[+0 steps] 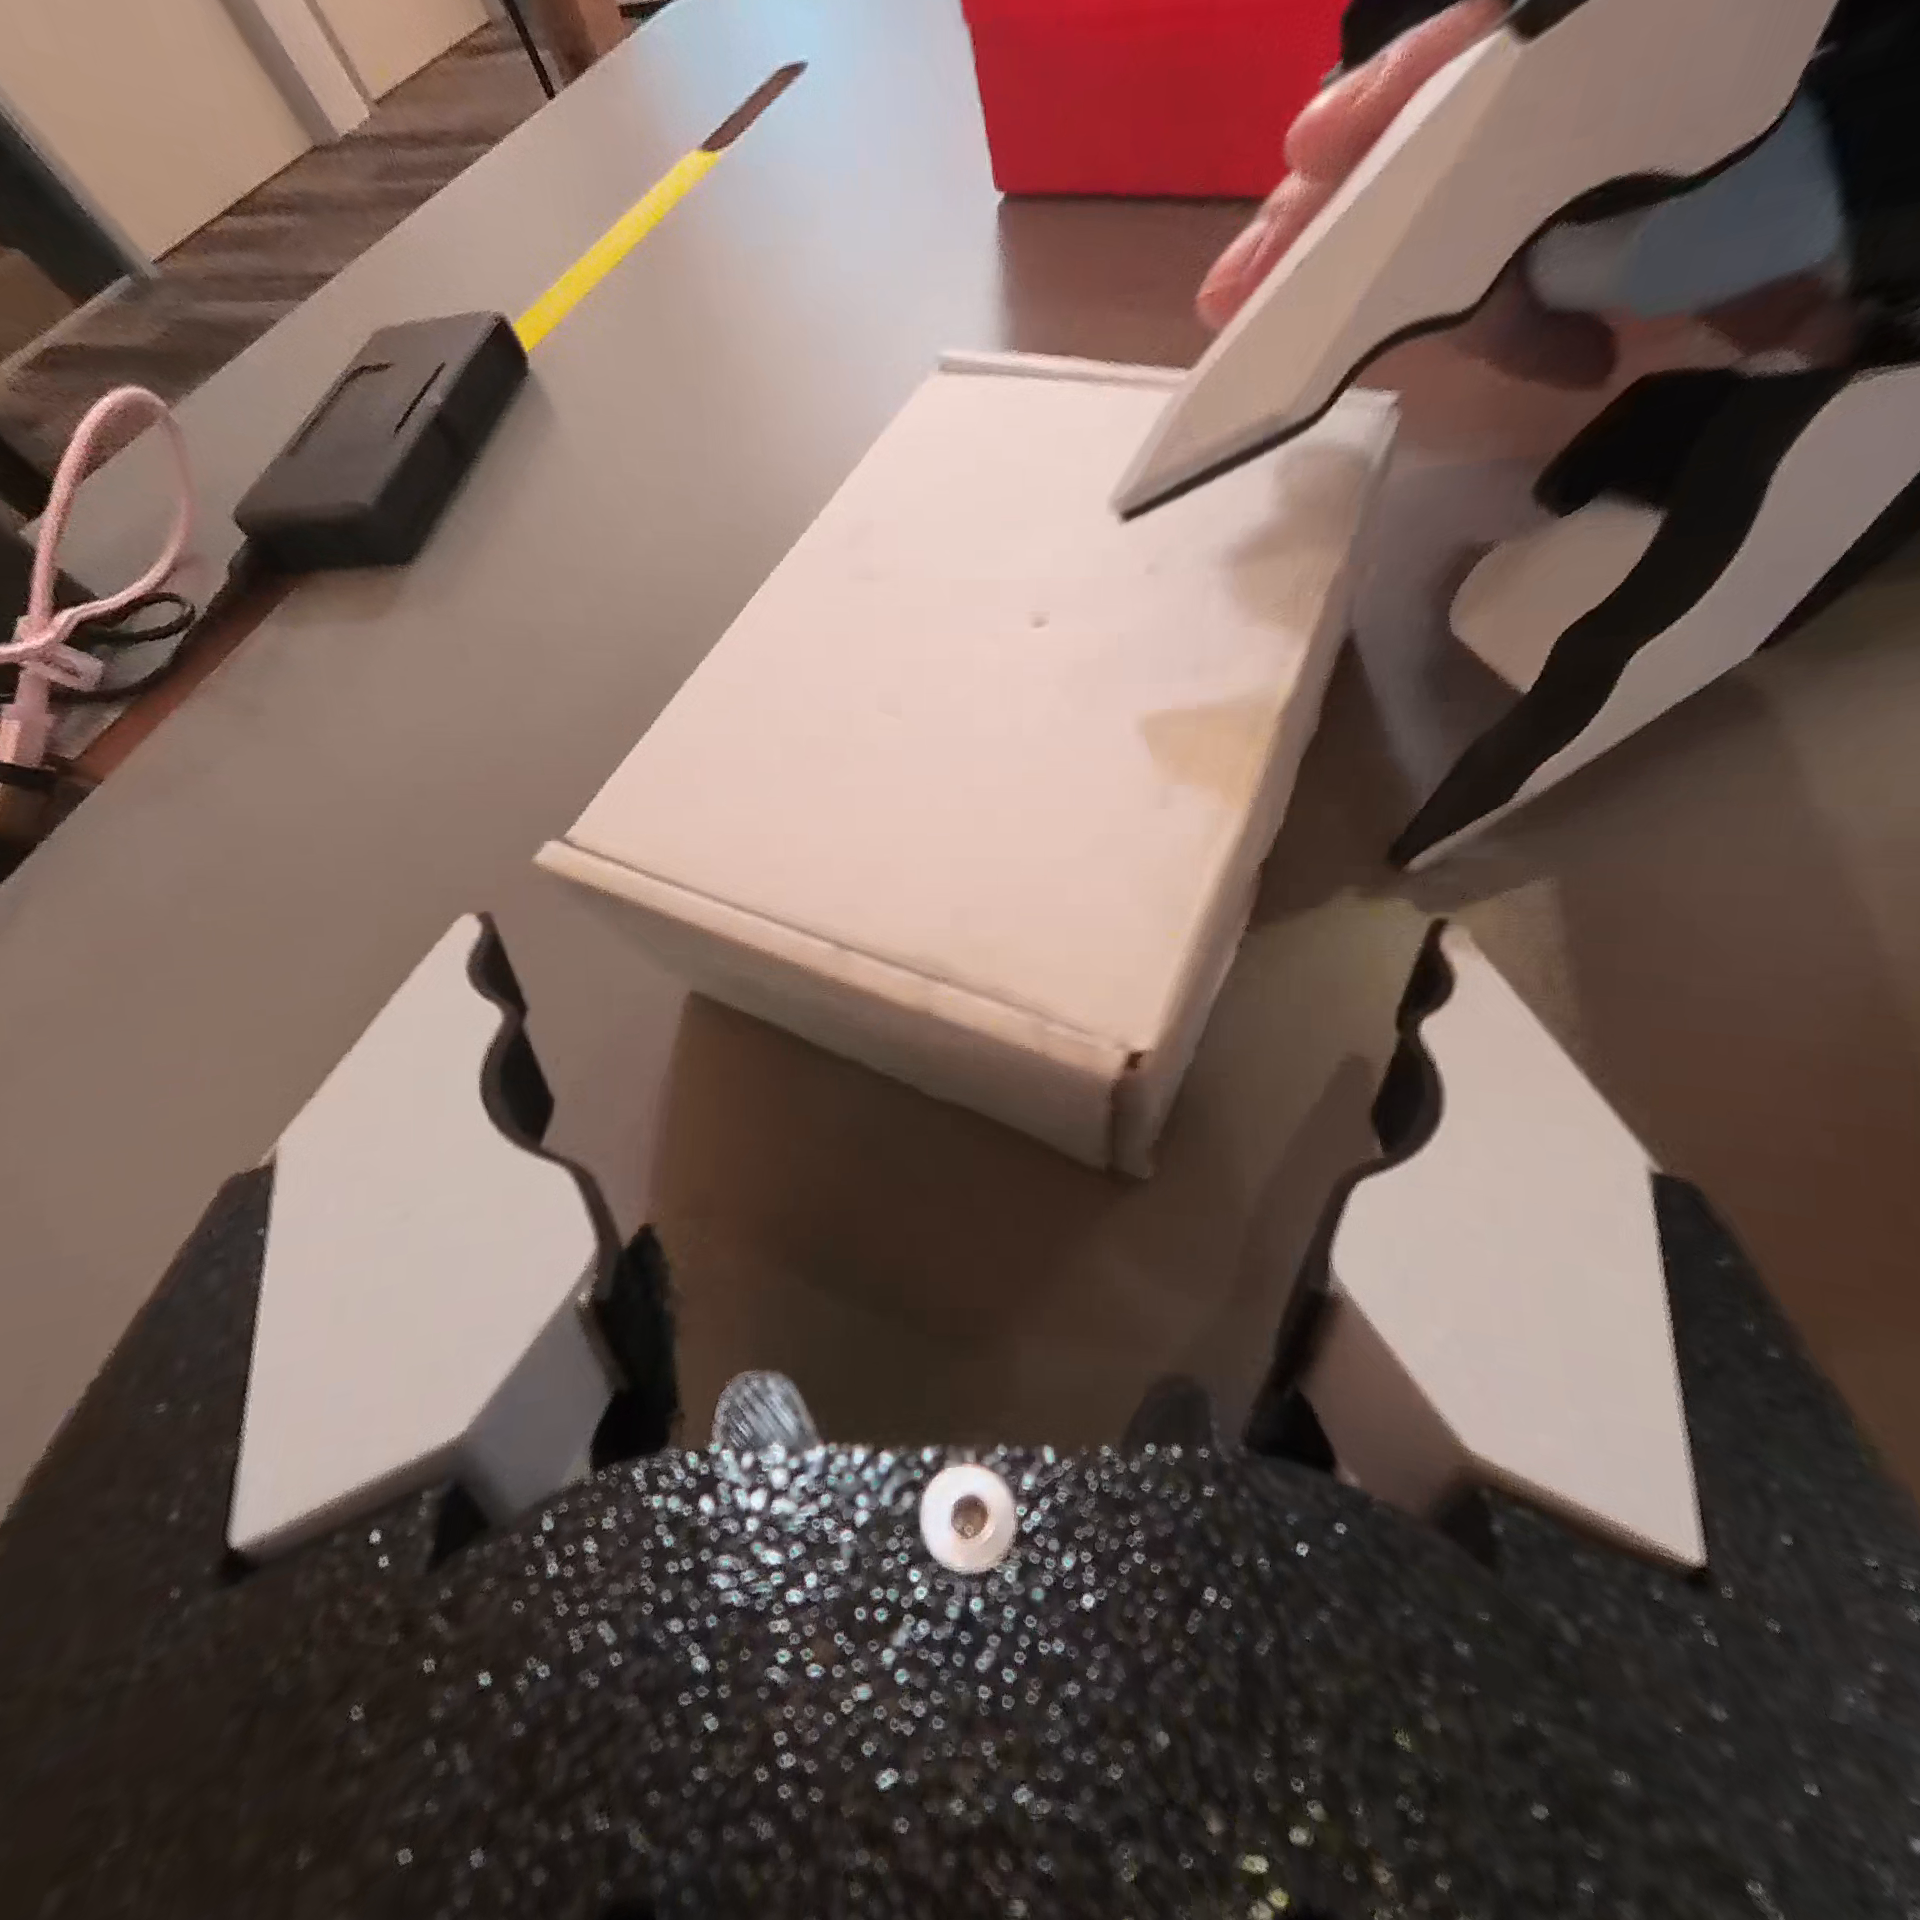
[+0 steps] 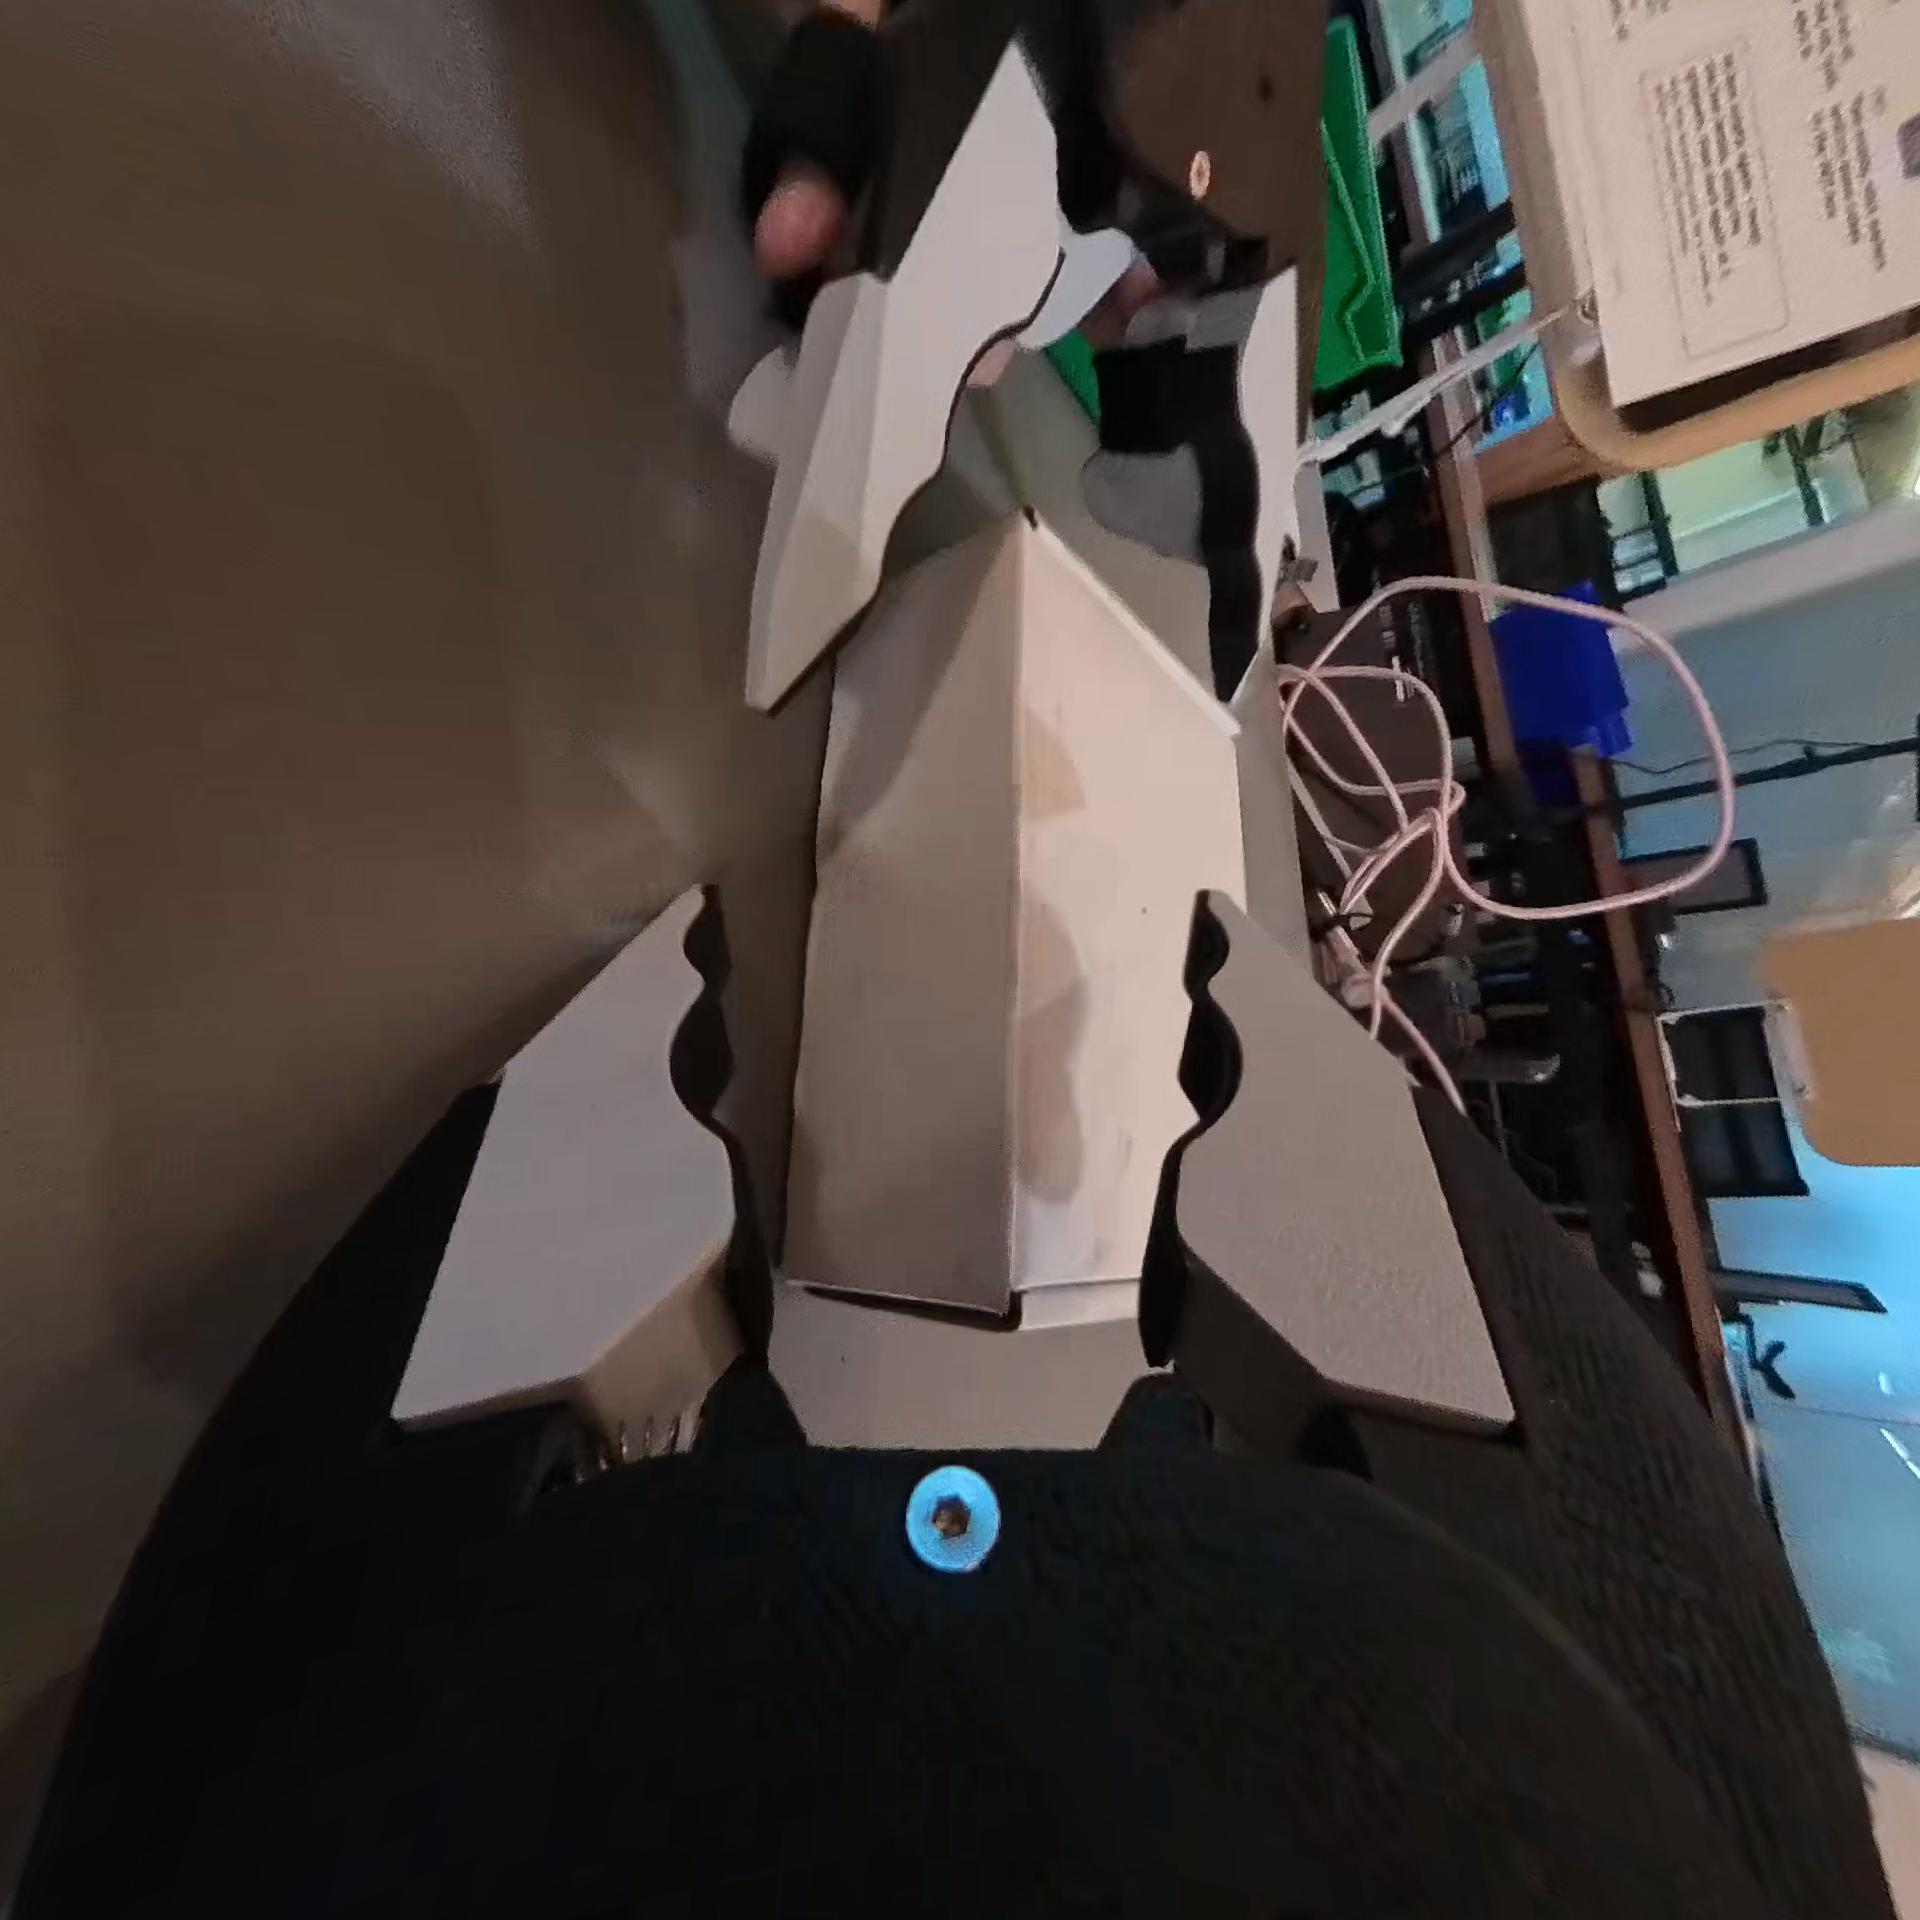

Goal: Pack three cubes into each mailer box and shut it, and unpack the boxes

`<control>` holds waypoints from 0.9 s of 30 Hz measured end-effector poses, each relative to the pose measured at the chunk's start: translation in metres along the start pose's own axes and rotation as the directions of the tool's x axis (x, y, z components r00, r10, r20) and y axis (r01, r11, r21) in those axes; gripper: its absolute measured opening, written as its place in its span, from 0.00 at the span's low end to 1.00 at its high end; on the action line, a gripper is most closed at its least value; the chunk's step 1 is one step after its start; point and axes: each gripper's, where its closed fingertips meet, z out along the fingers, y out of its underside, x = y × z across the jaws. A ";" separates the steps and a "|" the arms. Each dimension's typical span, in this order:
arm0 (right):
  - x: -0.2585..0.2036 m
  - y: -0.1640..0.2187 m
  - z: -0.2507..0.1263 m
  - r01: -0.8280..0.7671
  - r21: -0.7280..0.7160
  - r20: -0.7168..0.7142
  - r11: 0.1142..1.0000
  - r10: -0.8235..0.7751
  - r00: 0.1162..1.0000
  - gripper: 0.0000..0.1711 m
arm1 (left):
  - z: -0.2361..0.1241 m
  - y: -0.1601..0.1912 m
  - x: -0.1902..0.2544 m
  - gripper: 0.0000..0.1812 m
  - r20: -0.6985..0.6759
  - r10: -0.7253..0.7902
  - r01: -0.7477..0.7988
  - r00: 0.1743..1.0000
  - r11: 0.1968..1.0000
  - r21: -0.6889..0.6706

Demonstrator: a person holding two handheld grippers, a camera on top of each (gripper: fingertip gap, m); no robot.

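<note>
A white mailer box lies shut on the grey-brown table. No cubes show. My left gripper is open wide, its fingers on either side of the box's near end without touching it. My right gripper comes in from the upper right, rolled on its side. One of its fingers is over the lid and the other is beside the box's right wall. In the right wrist view the box runs between the right gripper's parted fingers. The left gripper stands open at the box's far end.
A red box stands at the back of the table. A black case, a pink cable and a yellow strip lie at the left. A hand holds the right gripper. Shelves stand beyond the table edge.
</note>
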 end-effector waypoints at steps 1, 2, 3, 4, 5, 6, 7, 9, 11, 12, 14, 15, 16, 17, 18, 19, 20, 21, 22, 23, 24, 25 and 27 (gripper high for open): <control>0.001 0.002 0.000 0.000 -0.003 -0.004 1.000 0.000 1.000 0.51 | 0.000 0.001 -0.006 0.88 -0.004 0.008 -0.008 1.000 1.000 -0.003; 0.001 0.004 0.000 -0.004 -0.007 -0.007 1.000 0.004 1.000 0.50 | 0.001 -0.001 -0.009 0.88 -0.019 0.010 -0.010 1.000 1.000 0.013; 0.002 0.007 -0.001 -0.009 -0.016 -0.007 1.000 0.009 1.000 0.49 | 0.002 -0.005 -0.013 0.88 -0.038 0.007 -0.005 0.999 0.999 0.037; 0.001 0.010 -0.001 -0.014 -0.021 0.002 1.000 0.014 1.000 0.46 | 0.002 -0.009 -0.015 0.88 -0.064 -0.004 0.007 0.998 0.998 0.059; 0.000 0.012 -0.001 -0.021 -0.023 0.011 1.000 0.021 1.000 0.44 | 0.003 -0.012 -0.016 0.87 -0.100 -0.019 0.026 0.995 0.997 0.075; -0.001 0.015 -0.001 -0.034 -0.023 0.025 0.999 0.035 0.999 0.40 | 0.005 -0.013 -0.015 0.87 -0.139 -0.029 0.040 0.990 0.996 0.077; 0.000 0.015 -0.002 -0.055 -0.007 0.029 0.998 0.055 0.998 0.40 | 0.008 -0.012 -0.013 0.87 -0.168 -0.029 0.041 0.985 0.997 0.065; 0.004 0.015 -0.004 -0.108 0.018 0.040 0.994 0.107 0.993 0.35 | 0.014 -0.010 -0.006 0.79 -0.203 0.009 -0.001 0.979 0.999 0.038; 0.007 0.017 -0.006 -0.132 0.018 0.040 0.991 0.131 0.991 0.33 | 0.019 -0.010 -0.004 0.78 -0.191 0.032 -0.028 0.981 0.999 0.022; 0.009 0.018 -0.007 -0.114 0.014 0.023 0.993 0.114 0.993 0.36 | 0.020 -0.010 -0.001 0.78 -0.205 0.016 -0.013 0.979 1.000 0.017; 0.013 0.016 -0.007 -0.040 0.023 -0.036 0.999 0.041 0.999 0.44 | 0.019 -0.011 -0.003 0.77 -0.209 -0.038 0.037 0.977 0.999 -0.007; 0.012 0.015 -0.006 0.003 0.015 -0.052 1.000 -0.002 0.999 0.48 | 0.018 -0.013 -0.003 0.77 -0.224 -0.080 0.080 0.971 0.997 -0.009; 0.010 0.014 -0.004 0.033 0.008 -0.055 0.999 -0.032 0.998 0.51 | 0.016 -0.017 -0.002 0.76 -0.242 -0.135 0.136 0.961 0.991 -0.009; 0.009 0.012 -0.002 0.055 0.002 -0.059 0.998 -0.055 0.997 0.51 | 0.015 -0.020 -0.002 0.76 -0.259 -0.190 0.194 0.947 0.981 -0.012; 0.010 0.011 -0.001 0.082 -0.005 -0.071 0.997 -0.082 0.994 0.51 | 0.014 -0.022 -0.002 0.76 -0.276 -0.230 0.235 0.933 0.972 -0.014; 0.011 0.011 -0.001 0.114 -0.026 -0.087 0.993 -0.116 0.989 0.50 | 0.013 -0.023 -0.001 0.76 -0.288 -0.248 0.253 0.925 0.967 -0.018; 0.014 0.013 0.000 0.149 -0.058 -0.111 0.987 -0.155 0.982 0.47 | 0.012 -0.023 0.000 0.76 -0.292 -0.252 0.257 0.922 0.966 -0.024; 0.017 0.016 0.000 0.185 -0.090 -0.131 0.979 -0.196 0.972 0.42 | 0.012 -0.023 0.001 0.76 -0.294 -0.252 0.256 0.922 0.966 -0.026; 0.017 0.017 0.000 0.205 -0.103 -0.137 0.973 -0.218 0.966 0.39 | 0.012 -0.023 0.002 0.76 -0.295 -0.244 0.248 0.924 0.968 -0.023; 0.017 0.017 0.000 0.192 -0.105 -0.135 0.976 -0.205 0.969 0.39 | 0.012 -0.023 0.002 0.76 -0.287 -0.241 0.247 0.927 0.969 -0.016; 0.017 0.017 -0.001 0.160 -0.095 -0.125 0.983 -0.171 0.977 0.38 | 0.012 -0.025 0.003 0.77 -0.286 -0.246 0.256 0.926 0.967 -0.001; 0.018 0.018 -0.003 0.123 -0.079 -0.118 0.989 -0.132 0.984 0.38 | 0.012 -0.025 0.004 0.87 -0.283 -0.262 0.276 0.923 0.961 0.011; 0.023 0.019 -0.009 0.037 -0.048 -0.112 0.998 -0.043 0.993 0.38 | 0.013 -0.023 -0.001 0.88 -0.227 -0.311 0.326 0.923 0.945 0.033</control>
